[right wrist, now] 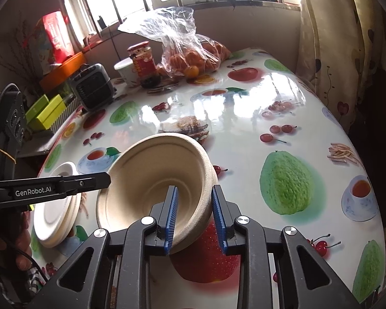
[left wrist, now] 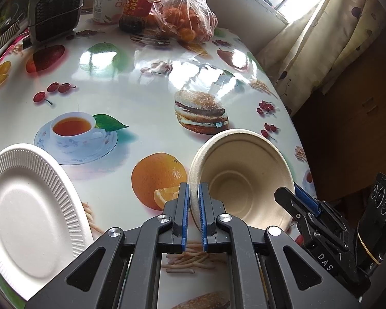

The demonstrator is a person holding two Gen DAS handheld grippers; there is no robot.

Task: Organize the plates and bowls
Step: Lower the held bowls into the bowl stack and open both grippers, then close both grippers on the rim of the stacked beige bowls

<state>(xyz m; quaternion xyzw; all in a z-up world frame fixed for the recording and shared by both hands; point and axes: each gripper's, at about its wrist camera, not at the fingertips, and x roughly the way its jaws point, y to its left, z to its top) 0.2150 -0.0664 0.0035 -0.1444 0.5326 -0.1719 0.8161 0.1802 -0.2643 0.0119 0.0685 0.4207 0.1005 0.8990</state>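
At lower centre of the left view, the left gripper (left wrist: 192, 206) is clamped on the bowl (left wrist: 240, 177) rim; the right gripper (right wrist: 194, 213) straddles the opposite rim, jaws apart. Bowl is held tilted above the table (left wrist: 146, 85). Judged light, thin, easily crushed; rim suits gripping. White plate (left wrist: 25, 216) lies lower left.

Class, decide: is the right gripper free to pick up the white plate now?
Probably not: the right gripper straddles the bowl's rim, and the bowl and left gripper lie between it and the white plate.

"GenRobot.AI" on left gripper (right wrist: 100, 180), "DAS" on right gripper (left wrist: 293, 198)
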